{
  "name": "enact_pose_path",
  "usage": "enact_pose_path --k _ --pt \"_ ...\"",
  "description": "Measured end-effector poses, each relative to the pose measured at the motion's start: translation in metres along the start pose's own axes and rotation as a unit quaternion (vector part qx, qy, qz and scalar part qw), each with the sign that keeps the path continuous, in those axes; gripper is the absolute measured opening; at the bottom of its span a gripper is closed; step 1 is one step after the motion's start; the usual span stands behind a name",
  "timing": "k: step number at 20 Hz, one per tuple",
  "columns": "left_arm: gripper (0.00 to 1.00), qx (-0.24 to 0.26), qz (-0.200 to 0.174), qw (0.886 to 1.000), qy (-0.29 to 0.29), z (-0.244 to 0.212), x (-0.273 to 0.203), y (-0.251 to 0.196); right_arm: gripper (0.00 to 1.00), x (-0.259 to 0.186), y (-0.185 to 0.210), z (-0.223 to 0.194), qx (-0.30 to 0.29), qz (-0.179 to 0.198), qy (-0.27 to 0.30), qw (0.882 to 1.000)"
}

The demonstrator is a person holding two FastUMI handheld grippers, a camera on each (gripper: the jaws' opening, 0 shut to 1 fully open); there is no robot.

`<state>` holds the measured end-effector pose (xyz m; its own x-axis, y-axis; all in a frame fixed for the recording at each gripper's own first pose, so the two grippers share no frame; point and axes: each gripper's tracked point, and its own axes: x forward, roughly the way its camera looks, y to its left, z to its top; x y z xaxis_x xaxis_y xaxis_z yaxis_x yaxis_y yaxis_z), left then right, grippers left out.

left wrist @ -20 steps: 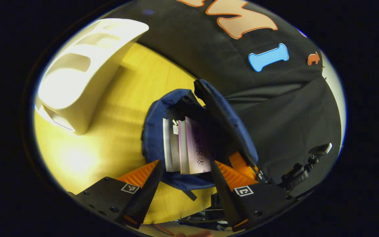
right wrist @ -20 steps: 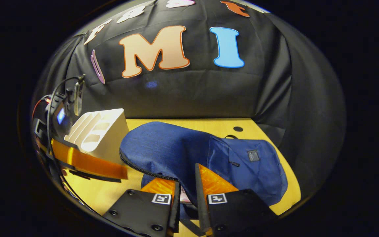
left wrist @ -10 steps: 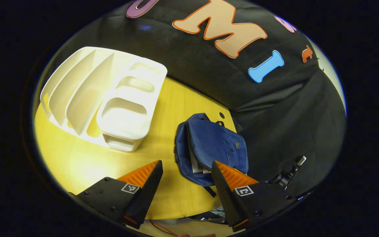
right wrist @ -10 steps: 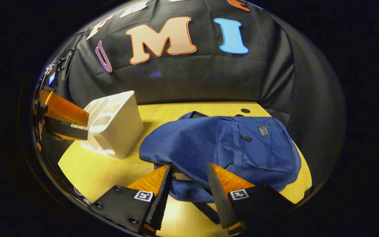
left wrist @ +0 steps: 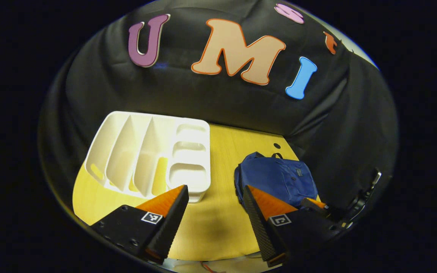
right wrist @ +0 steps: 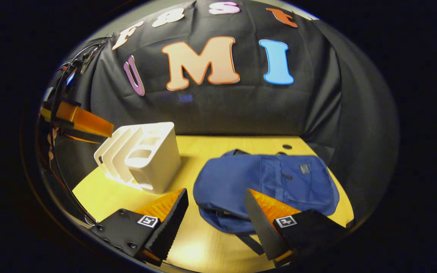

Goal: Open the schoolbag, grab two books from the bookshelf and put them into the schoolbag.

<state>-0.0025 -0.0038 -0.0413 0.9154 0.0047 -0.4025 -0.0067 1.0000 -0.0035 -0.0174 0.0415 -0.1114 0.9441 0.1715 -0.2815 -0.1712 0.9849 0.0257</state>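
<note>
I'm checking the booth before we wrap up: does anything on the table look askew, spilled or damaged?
Nothing stands out. The blue schoolbag lies flat on the yellow table, the white bookshelf stands upright beside it with its slots empty, and both the left gripper and right gripper are open, holding nothing.

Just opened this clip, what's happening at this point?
A person holds a gripper in each hand above a yellow table. Both the left gripper and the right gripper are open and hold nothing. The blue schoolbag lies flat on the table, and the white bookshelf beside it has empty slots. No books can be seen.
</note>
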Motion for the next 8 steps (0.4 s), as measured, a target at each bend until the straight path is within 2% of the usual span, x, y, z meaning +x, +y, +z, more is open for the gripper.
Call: enact_pose_path --k 1,2,5,8 --pt "0.86 0.007 0.006 1.0 0.001 0.002 -0.004 0.0 0.98 0.002 0.004 0.016 0.002 0.007 -0.019 1.0" --pt "0.86 0.016 0.017 1.0 0.005 0.002 -0.006 0.004 0.96 0.003 0.008 0.032 0.006 0.013 -0.036 0.999" --pt "0.86 0.056 0.066 0.996 0.008 0.01 -0.018 0.028 0.94 0.007 0.016 0.073 0.015 0.027 -0.079 0.996" --pt "0.85 0.07 0.094 0.993 -0.01 0.025 -0.03 0.038 0.94 0.006 0.018 0.095 0.012 0.035 -0.101 0.994"
